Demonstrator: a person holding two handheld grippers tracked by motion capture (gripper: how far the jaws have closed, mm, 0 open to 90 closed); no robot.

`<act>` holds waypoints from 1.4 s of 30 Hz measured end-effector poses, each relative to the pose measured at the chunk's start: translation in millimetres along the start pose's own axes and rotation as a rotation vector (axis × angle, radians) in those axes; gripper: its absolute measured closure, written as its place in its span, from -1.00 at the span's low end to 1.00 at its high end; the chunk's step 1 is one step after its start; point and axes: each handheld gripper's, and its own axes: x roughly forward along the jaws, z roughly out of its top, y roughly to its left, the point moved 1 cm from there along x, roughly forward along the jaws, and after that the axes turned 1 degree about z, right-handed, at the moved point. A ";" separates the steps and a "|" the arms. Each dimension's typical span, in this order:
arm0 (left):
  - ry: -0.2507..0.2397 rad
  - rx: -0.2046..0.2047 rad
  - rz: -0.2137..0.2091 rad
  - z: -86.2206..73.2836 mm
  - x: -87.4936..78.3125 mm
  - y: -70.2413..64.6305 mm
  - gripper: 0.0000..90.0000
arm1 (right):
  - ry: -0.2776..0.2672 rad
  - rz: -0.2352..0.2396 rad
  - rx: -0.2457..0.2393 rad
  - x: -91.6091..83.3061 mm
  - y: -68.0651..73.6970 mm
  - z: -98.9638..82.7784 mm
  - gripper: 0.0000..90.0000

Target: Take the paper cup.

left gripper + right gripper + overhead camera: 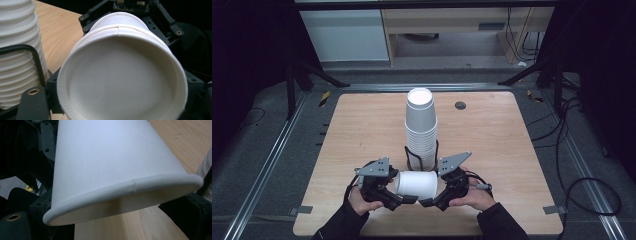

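cup (416,182): white paper, on its side, rolled rim, at table's (362,120) 6 o'clock | left gripper (404,199) and right gripper (426,202): grip state unclear | stack (421,127): at cup's 12 o'clock

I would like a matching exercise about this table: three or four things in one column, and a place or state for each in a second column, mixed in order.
Things:
1. single paper cup
2. stack of cups
3. black wire holder
4. round dark spot

Places or states:
A. stands upright in the middle of the table
B. on the tabletop, right of the stack, toward the far edge
C. lies sideways between the left gripper and the right gripper
D. rings the base of the stack

Pairs: 1-C, 2-A, 3-D, 4-B
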 end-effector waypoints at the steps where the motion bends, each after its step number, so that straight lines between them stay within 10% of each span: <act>1: 0.004 0.005 0.008 0.4 0.0 -0.7 -0.60 | 0.002 0.001 0.004 -0.3 -0.1 0.1 -0.79; 21: 0.117 -0.011 0.102 -8.1 -16.1 16.2 -0.71 | 0.099 -0.119 -0.068 -30.3 -13.8 13.8 -0.79; 33: 0.167 -0.013 0.078 -10.8 -10.3 16.4 -0.72 | 0.323 -0.095 -0.156 -3.6 -15.2 24.0 -0.79; 42: 0.224 -0.005 0.076 -12.9 -3.5 15.8 -0.72 | 0.387 -0.076 -0.197 14.4 -11.7 27.9 -0.79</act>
